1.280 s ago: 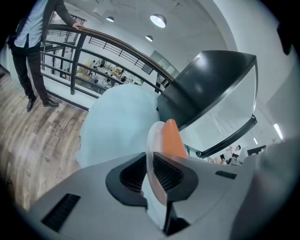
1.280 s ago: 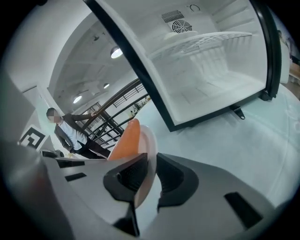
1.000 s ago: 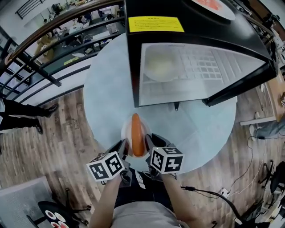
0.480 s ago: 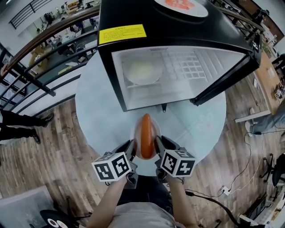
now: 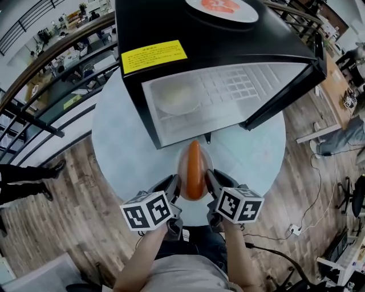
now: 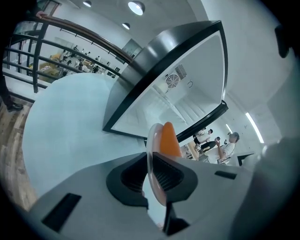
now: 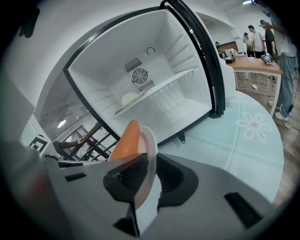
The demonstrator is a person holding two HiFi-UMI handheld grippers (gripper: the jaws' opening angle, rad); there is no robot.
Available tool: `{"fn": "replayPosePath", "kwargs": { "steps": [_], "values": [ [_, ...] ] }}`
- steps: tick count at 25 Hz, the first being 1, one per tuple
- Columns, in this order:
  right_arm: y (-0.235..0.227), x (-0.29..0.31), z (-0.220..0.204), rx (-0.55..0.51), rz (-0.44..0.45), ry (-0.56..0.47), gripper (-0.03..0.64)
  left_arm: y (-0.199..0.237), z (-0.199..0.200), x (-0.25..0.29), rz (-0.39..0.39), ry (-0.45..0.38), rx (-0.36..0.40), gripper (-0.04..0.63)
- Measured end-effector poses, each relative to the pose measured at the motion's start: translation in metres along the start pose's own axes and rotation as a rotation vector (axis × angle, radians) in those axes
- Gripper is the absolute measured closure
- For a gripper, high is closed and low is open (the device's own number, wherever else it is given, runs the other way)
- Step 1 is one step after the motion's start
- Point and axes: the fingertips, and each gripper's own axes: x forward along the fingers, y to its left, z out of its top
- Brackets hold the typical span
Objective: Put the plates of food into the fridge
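White round plate (image 5: 183, 165) bearing long orange food (image 5: 194, 171) was just outside the open black fridge (image 5: 171, 57), not yet in. Your left gripper (image 5: 175, 185), jaws just tightening, and right gripper (image 5: 211, 181) each clamped its rim. A pale plate (image 5: 178, 97) already sat shelved; a red-topped plate (image 5: 221, 8) waited on top.

One label found: a yellow rectangular sticker (image 5: 154, 56) on the top front edge of the black box-shaped fridge (image 5: 171, 23). It carries lines of dark print too small to read. The two white cubes, left (image 5: 147, 210) and right (image 5: 239, 203), bear black-and-white square coded markers, without letters. No brand or number is legible.
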Motion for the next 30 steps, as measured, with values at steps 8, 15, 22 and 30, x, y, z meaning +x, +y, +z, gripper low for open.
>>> {"fn": "replayPosePath", "kwargs": {
  "steps": [8,15,22,30],
  "values": [
    [-0.016,-0.003,0.027,0.024,0.025,-0.016,0.552,-0.023,0.012,0.018,-0.028,-0.003,-0.003,0.554],
    [-0.036,-0.007,0.063,-0.038,0.099,0.020,0.554,-0.054,0.016,0.040,-0.011,-0.083,-0.072,0.554],
    [-0.057,-0.016,0.103,-0.150,0.194,0.092,0.555,-0.092,0.015,0.056,0.010,-0.214,-0.186,0.555],
    [-0.063,-0.020,0.140,-0.210,0.288,0.133,0.558,-0.119,0.025,0.065,0.021,-0.328,-0.266,0.558]
  ]
}}
